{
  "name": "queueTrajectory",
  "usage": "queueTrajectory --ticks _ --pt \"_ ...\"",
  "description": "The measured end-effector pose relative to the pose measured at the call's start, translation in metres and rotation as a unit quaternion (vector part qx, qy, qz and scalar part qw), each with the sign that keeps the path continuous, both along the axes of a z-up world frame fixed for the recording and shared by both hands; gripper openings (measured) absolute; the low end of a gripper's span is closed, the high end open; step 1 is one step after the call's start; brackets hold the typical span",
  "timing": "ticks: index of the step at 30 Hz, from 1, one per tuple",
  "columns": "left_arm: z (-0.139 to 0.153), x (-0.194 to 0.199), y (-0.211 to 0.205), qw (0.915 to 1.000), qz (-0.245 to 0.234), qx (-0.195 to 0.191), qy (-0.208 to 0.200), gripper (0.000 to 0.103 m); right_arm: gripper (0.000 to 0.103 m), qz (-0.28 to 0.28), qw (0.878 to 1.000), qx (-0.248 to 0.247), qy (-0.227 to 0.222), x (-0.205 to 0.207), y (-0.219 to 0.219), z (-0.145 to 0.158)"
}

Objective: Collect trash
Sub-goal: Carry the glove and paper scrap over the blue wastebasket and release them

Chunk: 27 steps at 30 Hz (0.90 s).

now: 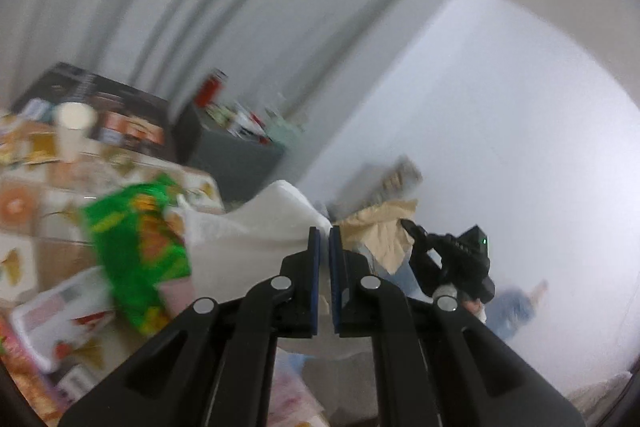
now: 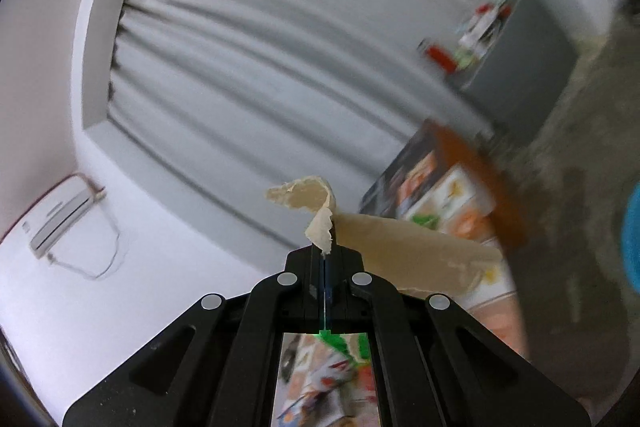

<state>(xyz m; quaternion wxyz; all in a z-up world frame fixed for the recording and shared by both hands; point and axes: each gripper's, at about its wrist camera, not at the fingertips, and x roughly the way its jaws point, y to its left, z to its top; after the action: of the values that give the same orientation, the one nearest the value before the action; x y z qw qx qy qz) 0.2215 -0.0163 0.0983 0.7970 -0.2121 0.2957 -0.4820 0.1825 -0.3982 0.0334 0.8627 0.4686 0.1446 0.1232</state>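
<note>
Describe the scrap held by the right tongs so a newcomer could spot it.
Start at the grey pleated curtain, then drop to the black right tongs in front. Pinched at their tips is a torn tan paper scrap, curling upward, the only plain beige piece among colourful wrappers.

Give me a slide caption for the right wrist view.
Right gripper shut on a torn strip of brown paper, raised before a grey curtain.
</note>
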Motion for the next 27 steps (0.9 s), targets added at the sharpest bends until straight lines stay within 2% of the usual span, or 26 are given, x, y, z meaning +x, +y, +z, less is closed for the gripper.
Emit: queueTrajectory --ticks 5,7,10,14,17,21,23,27 --pt "0.008 0.0 -0.092 0.9957 -0.081 0.044 -0.003 0.004 0.0 -0.077 0.997 -0.007 0.028 -0.058 -0.053 -0.017" --pt "0.005 0.0 -0.138 0.991 -0.114 0.07 -0.003 0.004 0.0 -0.099 0.994 -0.016 0.048 -0.073 -0.069 -0.024" --pt "-0.011 0.003 -0.205 0.9808 -0.164 0.103 0.021 0.004 0.0 -0.124 0.988 -0.025 0.084 -0.088 -0.092 -0.04" --pt "-0.044 0.008 -0.279 0.9674 -0.202 0.139 0.061 0.004 0.0 -0.143 0.982 -0.029 0.124 -0.091 -0.115 -0.064" --pt "-0.077 0.016 -0.337 0.9553 -0.219 0.18 0.081 0.004 0.0 -0.149 0.975 -0.031 0.159 -0.085 -0.133 -0.089" --pt "-0.122 0.027 -0.392 0.9412 -0.227 0.227 0.105 0.004 0.0 -0.155 0.964 -0.026 0.214 -0.07 -0.157 -0.133" --pt "-0.145 0.035 -0.416 0.934 -0.229 0.248 0.118 0.004 0.0 -0.157 0.959 -0.024 0.233 -0.078 -0.168 -0.144" --pt "-0.191 0.047 -0.461 0.9215 -0.225 0.282 0.144 0.004 0.0 -0.163 0.948 -0.014 0.273 -0.066 -0.191 -0.179"
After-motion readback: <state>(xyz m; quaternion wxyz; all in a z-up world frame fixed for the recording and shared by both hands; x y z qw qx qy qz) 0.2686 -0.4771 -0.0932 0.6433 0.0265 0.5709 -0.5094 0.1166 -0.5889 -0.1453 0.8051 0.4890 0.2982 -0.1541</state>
